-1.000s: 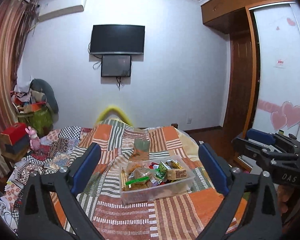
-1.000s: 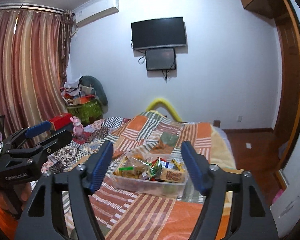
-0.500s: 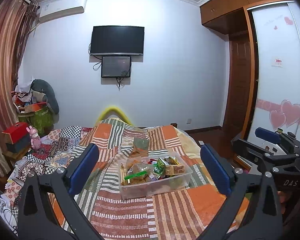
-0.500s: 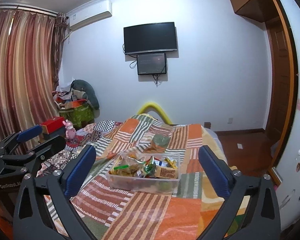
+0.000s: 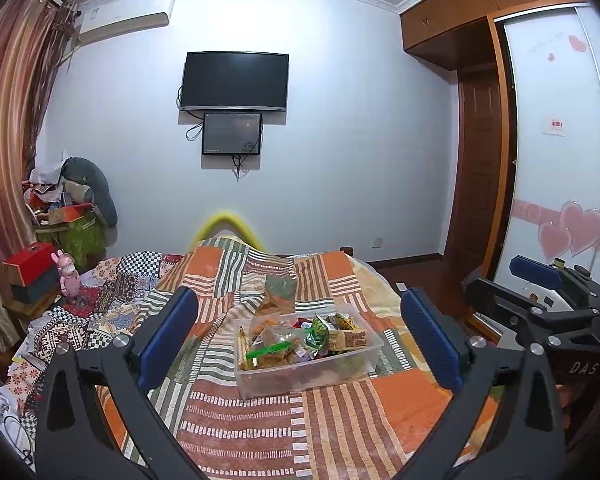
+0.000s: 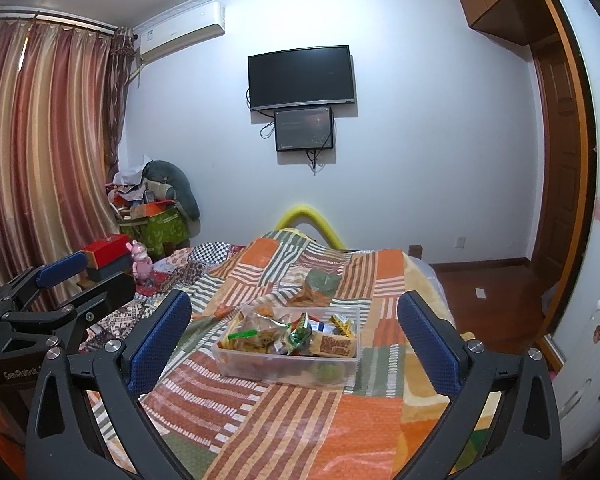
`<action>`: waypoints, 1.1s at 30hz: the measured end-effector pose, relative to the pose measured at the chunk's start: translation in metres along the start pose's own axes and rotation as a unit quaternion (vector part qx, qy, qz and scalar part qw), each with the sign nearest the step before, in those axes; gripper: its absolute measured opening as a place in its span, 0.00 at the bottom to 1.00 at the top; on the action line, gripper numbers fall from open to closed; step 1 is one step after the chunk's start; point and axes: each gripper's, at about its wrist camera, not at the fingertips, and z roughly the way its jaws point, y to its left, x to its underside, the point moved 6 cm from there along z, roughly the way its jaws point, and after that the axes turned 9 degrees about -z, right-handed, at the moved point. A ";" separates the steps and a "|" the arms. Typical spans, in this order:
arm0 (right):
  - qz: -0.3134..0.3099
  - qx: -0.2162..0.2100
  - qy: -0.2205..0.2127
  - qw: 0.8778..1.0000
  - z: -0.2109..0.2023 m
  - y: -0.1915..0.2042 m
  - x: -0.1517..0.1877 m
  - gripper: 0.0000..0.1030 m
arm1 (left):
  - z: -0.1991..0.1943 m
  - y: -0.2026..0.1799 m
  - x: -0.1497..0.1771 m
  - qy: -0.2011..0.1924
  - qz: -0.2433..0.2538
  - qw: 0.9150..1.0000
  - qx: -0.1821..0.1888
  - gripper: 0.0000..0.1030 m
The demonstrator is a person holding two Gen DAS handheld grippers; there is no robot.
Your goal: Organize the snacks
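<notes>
A clear plastic box (image 5: 260, 380) full of mixed snack packets (image 5: 312, 336) sits on a bed with a striped patchwork quilt (image 5: 340, 432); it also shows in the right wrist view (image 6: 236, 360). My left gripper (image 5: 300, 344) is open and empty, held back from the box. My right gripper (image 6: 294, 340) is open and empty, also short of the box. Each gripper shows at the side of the other's view: the right one (image 5: 540, 280) and the left one (image 6: 72, 276). A loose packet (image 5: 274, 302) lies on the quilt just behind the box.
A red box (image 5: 32, 260) and a pink toy (image 5: 70, 276) stand at the bed's left. A cluttered pile (image 5: 72, 208) fills the far left corner. Two screens (image 5: 234, 80) hang on the far wall. A wardrobe (image 5: 560, 160) and wooden door stand at the right.
Both grippers have pulled back and risen a little, so the box looks smaller and lower. The right gripper's jaws have opened wider. The box has not moved.
</notes>
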 end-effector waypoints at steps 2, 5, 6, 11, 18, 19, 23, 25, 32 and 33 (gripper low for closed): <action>-0.001 0.002 0.000 1.000 -0.001 0.000 0.000 1.00 | -0.001 0.001 -0.001 0.001 -0.001 1.000 0.000 1.00; 0.000 0.002 -0.001 1.000 -0.003 -0.001 0.000 1.00 | -0.001 0.001 -0.001 0.001 -0.001 1.000 0.001 1.00; 0.001 0.003 -0.001 1.000 -0.004 -0.001 0.000 1.00 | -0.001 0.001 -0.001 0.001 -0.001 1.000 0.000 1.00; 0.002 0.003 -0.003 1.000 -0.007 -0.001 -0.002 1.00 | -0.001 0.001 0.000 0.001 -0.002 1.000 0.001 1.00; 0.002 0.005 -0.004 1.000 -0.008 -0.002 -0.003 1.00 | -0.001 0.000 -0.002 0.001 -0.005 1.000 0.002 1.00; 0.002 0.005 -0.005 1.000 -0.009 -0.002 -0.003 1.00 | -0.001 0.000 -0.002 0.001 -0.006 1.000 0.001 1.00; 0.003 0.006 -0.006 1.000 -0.009 -0.002 -0.004 1.00 | -0.002 -0.001 -0.002 -0.001 -0.003 1.000 0.003 1.00; 0.003 0.006 -0.006 1.000 -0.010 -0.002 -0.005 1.00 | -0.004 -0.003 -0.001 -0.002 0.000 1.000 0.005 1.00; 0.002 0.006 -0.006 1.000 -0.009 -0.003 -0.005 1.00 | -0.006 -0.007 0.002 0.002 0.005 1.000 0.013 1.00; 0.003 0.006 -0.006 1.000 -0.009 -0.003 -0.005 1.00 | -0.006 -0.007 0.003 0.002 0.005 1.000 0.013 1.00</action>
